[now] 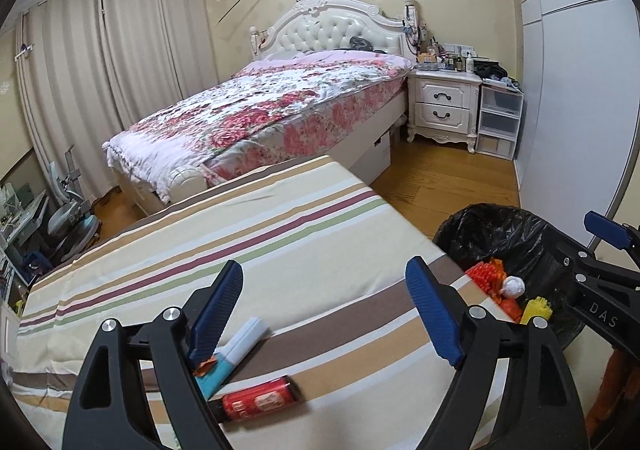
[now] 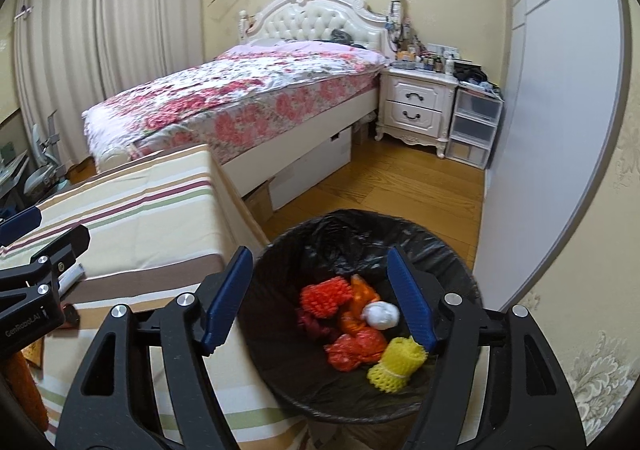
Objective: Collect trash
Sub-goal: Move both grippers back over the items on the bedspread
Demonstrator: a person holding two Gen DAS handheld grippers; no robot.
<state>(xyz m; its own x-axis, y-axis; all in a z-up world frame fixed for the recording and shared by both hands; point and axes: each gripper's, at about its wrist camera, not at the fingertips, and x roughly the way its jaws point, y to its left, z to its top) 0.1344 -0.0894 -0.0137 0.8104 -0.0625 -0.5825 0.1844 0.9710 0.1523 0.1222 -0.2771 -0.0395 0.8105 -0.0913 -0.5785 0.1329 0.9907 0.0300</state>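
Observation:
My left gripper (image 1: 328, 310) stands open above the striped tablecloth (image 1: 280, 218) with nothing between its fingers. Just below its left finger lie a white and teal tube (image 1: 240, 346), a small orange scrap (image 1: 206, 364) and a red can (image 1: 260, 402). My right gripper (image 2: 320, 302) hangs open and empty over the black-lined trash bin (image 2: 280, 250). Inside the bin are an orange foam net (image 2: 326, 296), a white paper ball (image 2: 380, 314), a red bag (image 2: 356, 346) and a yellow foam net (image 2: 396, 366).
The bin (image 1: 480, 226) stands on the wooden floor against the table's right edge. Beyond it are a bed with a floral cover (image 1: 260, 110), a white nightstand (image 1: 444, 106) and plastic drawers (image 1: 500, 122). A wardrobe (image 2: 560, 110) runs along the right.

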